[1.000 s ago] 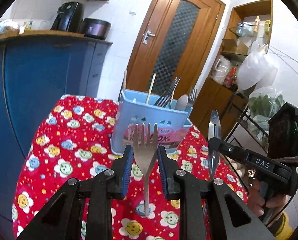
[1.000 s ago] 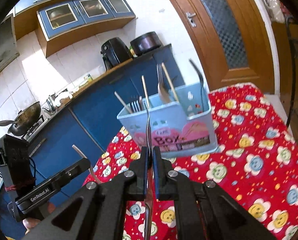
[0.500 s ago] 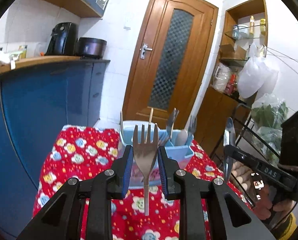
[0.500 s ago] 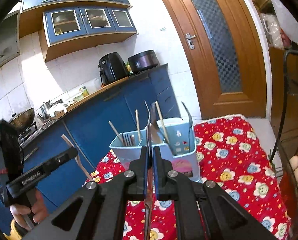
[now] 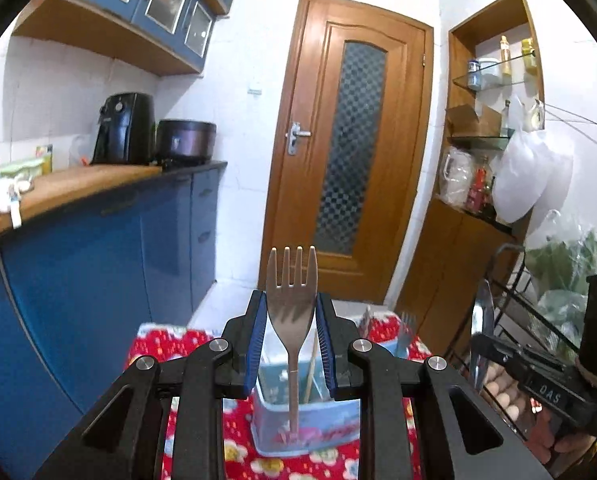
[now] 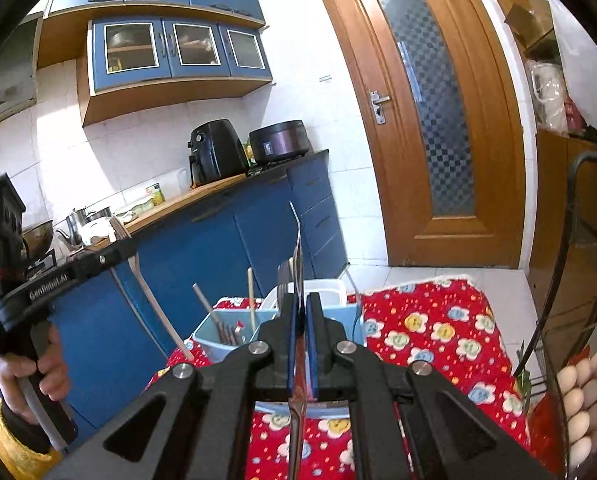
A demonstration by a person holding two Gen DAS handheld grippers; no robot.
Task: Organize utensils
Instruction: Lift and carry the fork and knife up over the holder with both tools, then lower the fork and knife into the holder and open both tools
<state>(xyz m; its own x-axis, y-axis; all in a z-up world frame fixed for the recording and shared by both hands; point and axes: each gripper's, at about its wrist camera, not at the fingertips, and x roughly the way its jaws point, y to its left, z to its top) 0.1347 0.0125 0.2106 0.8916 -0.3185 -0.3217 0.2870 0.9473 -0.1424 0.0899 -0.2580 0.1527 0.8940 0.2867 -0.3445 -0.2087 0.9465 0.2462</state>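
The red cloth point(image 6: 438, 332) printed with smiling flowers covers the table in front of me, soft and busy in pattern, and its far edge drops out of sight toward the tiled floor. On it stands my pale blue plastic utensil box point(image 6: 214, 336), a squarish tub with a pink label point(image 5: 318, 432) on its front whose lettering I cannot read from here. From my right camera I see forks point(image 6: 228, 332) leaning tines-up in its left compartment, a pale wooden stick point(image 6: 251, 296) standing beside them, and another thin metal handle at its right edge; my own tools hide the middle of the box, so I cannot tell how it is divided there. My left gripper point(image 5: 291, 344) is pinching a steel fork point(image 5: 292, 304) by the broad neck, blue pads pressed on either side, tines pointing straight up and the slim handle hanging down in front of the box. My right gripper point(image 6: 301, 340) is squeezed almost shut on a thin steel utensil point(image 6: 297, 248) seen edge-on; its curved upper part rises above the pads, its handle runs down toward the lens, and from this angle I cannot say whether it is a spoon or a knife. In the left view it is a blurred sliver at the far right.
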